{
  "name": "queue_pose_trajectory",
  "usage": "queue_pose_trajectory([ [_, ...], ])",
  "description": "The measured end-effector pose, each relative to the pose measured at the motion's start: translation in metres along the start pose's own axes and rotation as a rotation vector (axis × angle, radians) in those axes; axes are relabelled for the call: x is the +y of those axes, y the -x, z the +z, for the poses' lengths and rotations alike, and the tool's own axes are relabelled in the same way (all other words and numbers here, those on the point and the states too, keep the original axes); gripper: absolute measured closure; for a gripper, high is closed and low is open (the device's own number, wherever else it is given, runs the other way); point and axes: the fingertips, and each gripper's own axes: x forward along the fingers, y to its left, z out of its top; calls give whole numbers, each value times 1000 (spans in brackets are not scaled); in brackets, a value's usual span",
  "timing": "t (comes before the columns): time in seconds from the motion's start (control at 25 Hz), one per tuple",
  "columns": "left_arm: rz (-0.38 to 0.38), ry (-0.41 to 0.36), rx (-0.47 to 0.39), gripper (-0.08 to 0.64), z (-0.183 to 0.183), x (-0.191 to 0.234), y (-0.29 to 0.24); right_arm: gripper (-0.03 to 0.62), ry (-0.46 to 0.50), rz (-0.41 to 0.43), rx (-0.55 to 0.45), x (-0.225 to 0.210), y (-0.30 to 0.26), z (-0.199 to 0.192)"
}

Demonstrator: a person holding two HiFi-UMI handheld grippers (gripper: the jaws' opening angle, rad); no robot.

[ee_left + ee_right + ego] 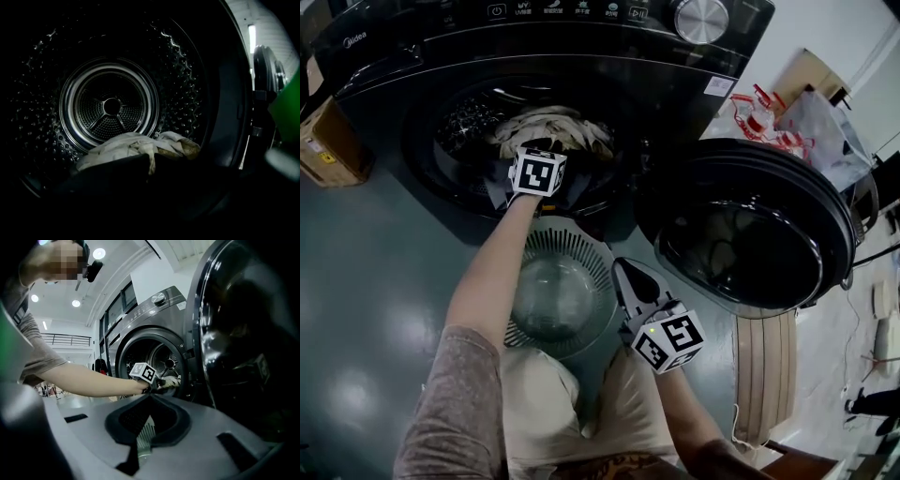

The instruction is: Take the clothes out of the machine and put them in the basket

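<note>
Pale crumpled clothes (551, 127) lie at the front of the dark washing machine's drum (111, 107). My left gripper (538, 145) reaches in through the opening, its marker cube just outside. In the left gripper view its dark jaws (151, 160) are shut on a fold of the pale cloth (136, 144), which hangs between them. A round grey slatted basket (558, 246) stands on the floor right below the opening. My right gripper (622, 269) hovers at the basket's right rim, shut and holding nothing; in its own view its tips (150, 397) meet, pointing at the machine (154, 310).
The machine's round door (759, 225) is swung wide open to the right, close beside my right gripper. A cardboard box (323, 141) sits left of the machine. Bags (792, 122) and a slatted wooden piece (766, 370) lie at the right.
</note>
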Motion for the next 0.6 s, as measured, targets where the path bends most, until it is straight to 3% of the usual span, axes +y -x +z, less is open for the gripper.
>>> queue_pose_trajectory([
  [0.36, -108, 69, -38, 534, -3, -34, 84, 595, -3, 17, -16, -2, 3, 3],
  [0.6, -132, 54, -64, 535, -7, -54, 157, 595, 46, 75, -17, 13, 2, 12],
])
